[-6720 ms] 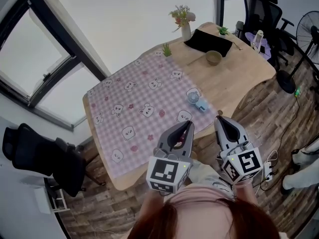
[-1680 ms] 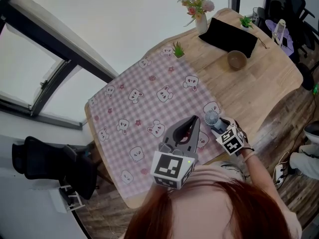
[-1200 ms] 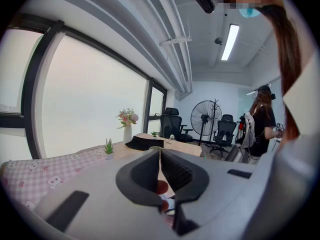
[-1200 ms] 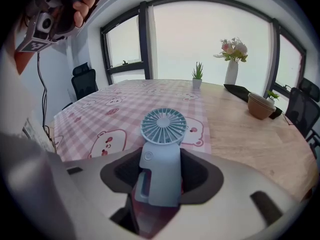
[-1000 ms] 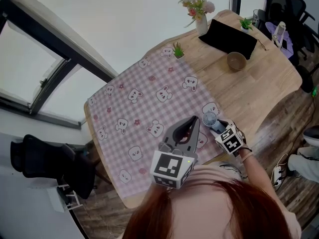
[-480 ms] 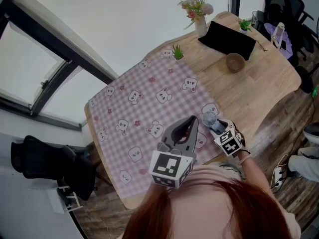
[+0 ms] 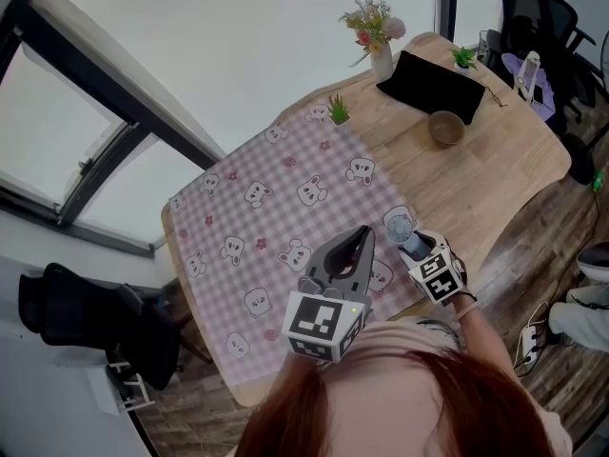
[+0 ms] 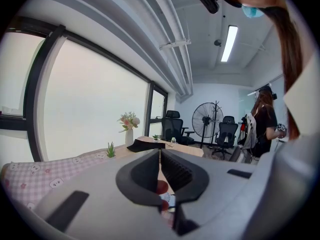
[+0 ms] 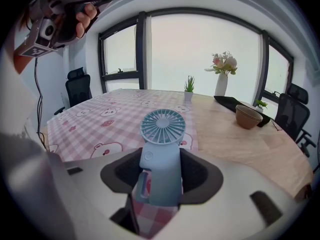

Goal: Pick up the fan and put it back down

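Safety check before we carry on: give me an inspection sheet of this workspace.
Surface: wooden table; a pink checked cloth covers its left part.
Job's things: fan, blue, upright, handle between the jaws of the right tongs.
Clutter: flower vase, small plant, bowl and black mat, all at the far end, apart from the fan.
Grippers: right tongs shut on the fan's handle; left tongs shut, empty, over the cloth's near edge.
Cables: what looks like a white power strip on the floor to the right.
Surroundings: windows, office chair, pedestal fan, a standing person.
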Tool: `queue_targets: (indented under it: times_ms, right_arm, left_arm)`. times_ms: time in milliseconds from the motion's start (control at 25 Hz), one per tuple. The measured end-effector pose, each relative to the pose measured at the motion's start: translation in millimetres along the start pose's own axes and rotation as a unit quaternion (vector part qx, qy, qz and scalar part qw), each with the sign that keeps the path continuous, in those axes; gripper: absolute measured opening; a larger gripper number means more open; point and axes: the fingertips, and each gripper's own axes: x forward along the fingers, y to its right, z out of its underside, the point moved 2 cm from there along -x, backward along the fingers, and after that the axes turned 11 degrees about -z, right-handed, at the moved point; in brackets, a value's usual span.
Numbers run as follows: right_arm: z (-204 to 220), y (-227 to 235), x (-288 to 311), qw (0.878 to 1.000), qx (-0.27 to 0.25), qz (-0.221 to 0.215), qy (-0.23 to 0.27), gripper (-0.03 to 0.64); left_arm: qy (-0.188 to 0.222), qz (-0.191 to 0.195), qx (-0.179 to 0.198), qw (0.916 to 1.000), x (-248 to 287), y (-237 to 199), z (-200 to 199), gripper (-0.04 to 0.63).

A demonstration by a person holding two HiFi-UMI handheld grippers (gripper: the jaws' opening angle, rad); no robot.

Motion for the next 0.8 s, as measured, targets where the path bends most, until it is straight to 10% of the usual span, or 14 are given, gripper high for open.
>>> queue_targets:
  times_ms: [800]
  right_arm:
    - [-47.0,1.0,-32.2,0.998,0.006,0.025,0.064,0.215]
  left_arm:
    - [0.007,-0.012,-0.001,0.9999,2.5,-12.0,-2.7,0.015]
